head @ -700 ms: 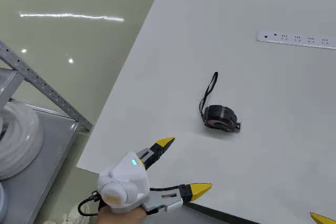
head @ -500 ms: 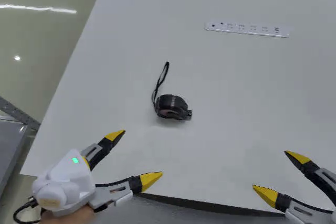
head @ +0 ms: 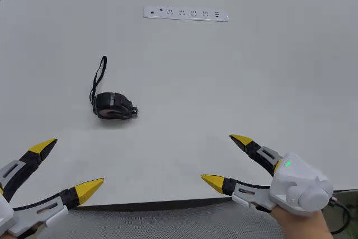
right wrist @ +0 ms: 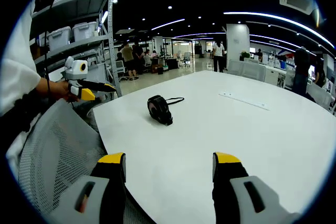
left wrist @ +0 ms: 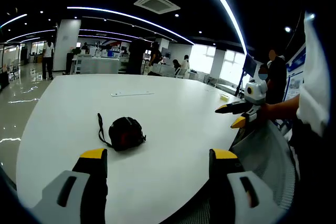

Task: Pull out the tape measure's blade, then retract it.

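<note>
- Swinging of the head view is the main change: the picture has shifted, not the things. The tape measure [head: 112,106] keeps its place against the power strip [head: 185,13] on the table [head: 251,71].
- The right tool [head: 226,159] has come into the head view. It now sits level with the left tool [head: 70,165] at the near table edge.
- Both tools are spread wide and hold nothing. Their own views agree: left tool [left wrist: 158,156], right tool [right wrist: 170,158].
- The tape measure lies ahead of the left tool and clear of it [left wrist: 125,132]. From the right tool it is ahead and off to the left, further away [right wrist: 159,108].
- Its strap [head: 99,76] trails away from both tools.
- Judgement: this is setup only. No contact has been made and no blade is drawn. The left tool is better placed to pin the case, with the right tool free for the blade end.
- Writing: none readable. The case has a reddish side face and the power strip has small marks, both too small to read.
</note>
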### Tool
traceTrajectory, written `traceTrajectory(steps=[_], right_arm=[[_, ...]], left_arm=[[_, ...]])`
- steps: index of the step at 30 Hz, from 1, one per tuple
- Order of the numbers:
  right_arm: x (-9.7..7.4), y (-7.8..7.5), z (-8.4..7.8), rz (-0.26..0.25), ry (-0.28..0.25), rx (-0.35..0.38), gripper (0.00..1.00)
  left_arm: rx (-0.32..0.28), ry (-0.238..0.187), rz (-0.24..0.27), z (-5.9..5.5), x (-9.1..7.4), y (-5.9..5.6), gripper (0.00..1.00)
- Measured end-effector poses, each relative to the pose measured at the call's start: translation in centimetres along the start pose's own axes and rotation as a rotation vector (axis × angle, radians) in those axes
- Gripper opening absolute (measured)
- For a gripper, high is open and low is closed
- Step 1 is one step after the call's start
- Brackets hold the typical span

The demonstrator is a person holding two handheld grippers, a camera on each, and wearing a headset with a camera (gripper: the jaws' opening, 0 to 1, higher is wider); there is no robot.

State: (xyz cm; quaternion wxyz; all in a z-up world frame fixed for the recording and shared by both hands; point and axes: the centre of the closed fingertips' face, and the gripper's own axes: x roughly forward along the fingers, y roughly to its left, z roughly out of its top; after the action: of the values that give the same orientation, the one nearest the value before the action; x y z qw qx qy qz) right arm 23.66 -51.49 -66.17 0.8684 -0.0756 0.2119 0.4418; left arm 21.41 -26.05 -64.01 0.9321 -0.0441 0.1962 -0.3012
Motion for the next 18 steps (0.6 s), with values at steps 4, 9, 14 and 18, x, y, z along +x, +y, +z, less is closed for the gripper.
traceTrajectory(steps=[4,9,14,18], right_arm=[[0.03,0.00,0.06,0.000,-0.002,0.000,0.68],[0.11,0.04,0.05,0.001,0.000,-0.004,0.68],[0.11,0.10,0.06,0.002,0.000,0.000,0.68],[0.16,0.07,0.28,0.005,-0.009,0.006,0.68]], left_arm=[[-0.001,0.002,-0.002,-0.07,-0.01,-0.13,0.77],[-0.001,0.003,-0.002,-0.03,-0.01,-0.10,0.77],[-0.002,0.003,-0.004,-0.11,-0.02,-0.01,0.77],[0.000,0.007,-0.009,-0.18,0.02,-0.06,0.77]])
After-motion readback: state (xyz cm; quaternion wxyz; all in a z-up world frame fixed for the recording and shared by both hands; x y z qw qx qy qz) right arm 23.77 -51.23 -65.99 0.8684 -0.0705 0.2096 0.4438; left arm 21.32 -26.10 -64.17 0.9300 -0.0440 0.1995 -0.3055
